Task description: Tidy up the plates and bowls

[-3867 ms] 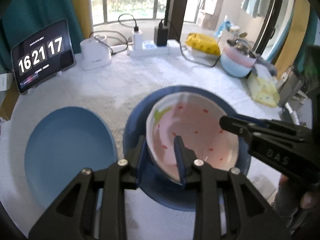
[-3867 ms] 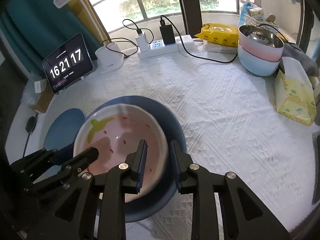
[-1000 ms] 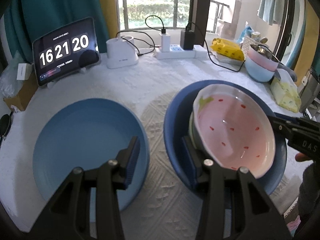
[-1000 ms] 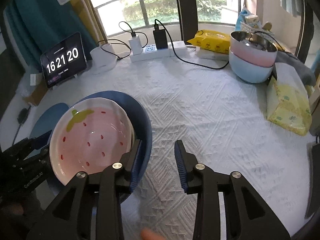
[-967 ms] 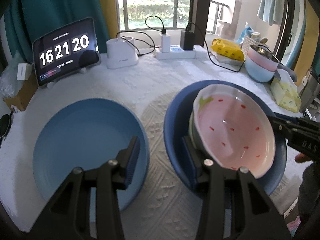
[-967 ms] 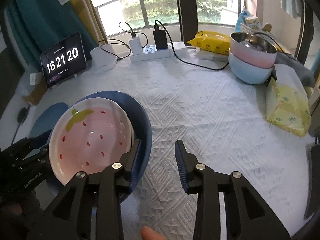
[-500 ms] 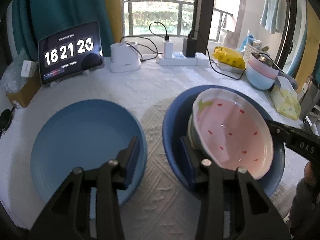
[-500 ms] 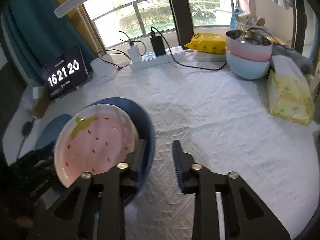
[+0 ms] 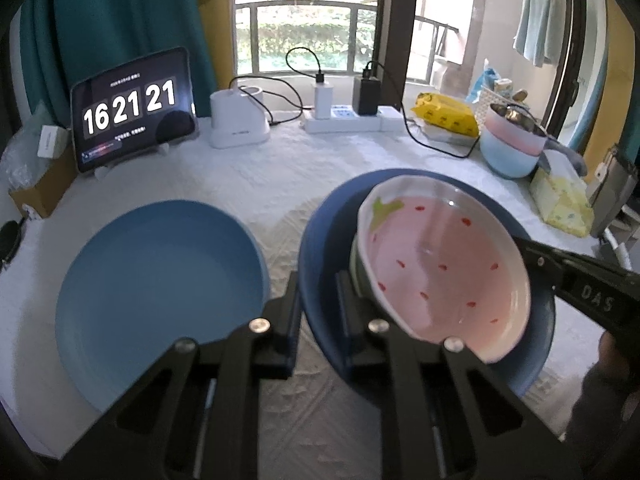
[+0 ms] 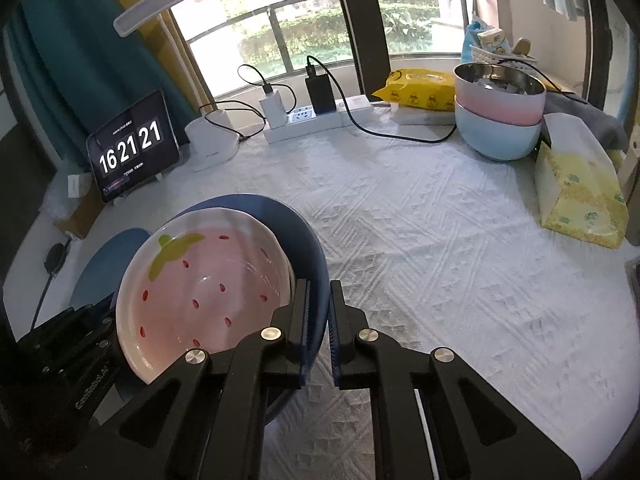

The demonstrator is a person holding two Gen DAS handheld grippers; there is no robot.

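Plates and bowls are partly gathered, we judge: the strawberry bowl [image 9: 440, 272] sits tilted inside the dark blue plate [image 9: 324, 248], while the light blue plate [image 9: 156, 288] lies apart on the white tablecloth [image 10: 420, 240], just beside the stack to its left; our left gripper [image 9: 316, 300] is clamped on the near-left rim of the dark blue plate, one finger outside and one inside; our right gripper [image 10: 318, 312] pinches the same plate's rim on the opposite side, jaws nearly together with the rim between them; we cannot tell whether the plate rests on the cloth or is lifted; what seems left is joining this pair with the light blue plate; the pink and blue bowls [image 10: 500, 120] stand nested at the far right, well apart, possibly the final stack
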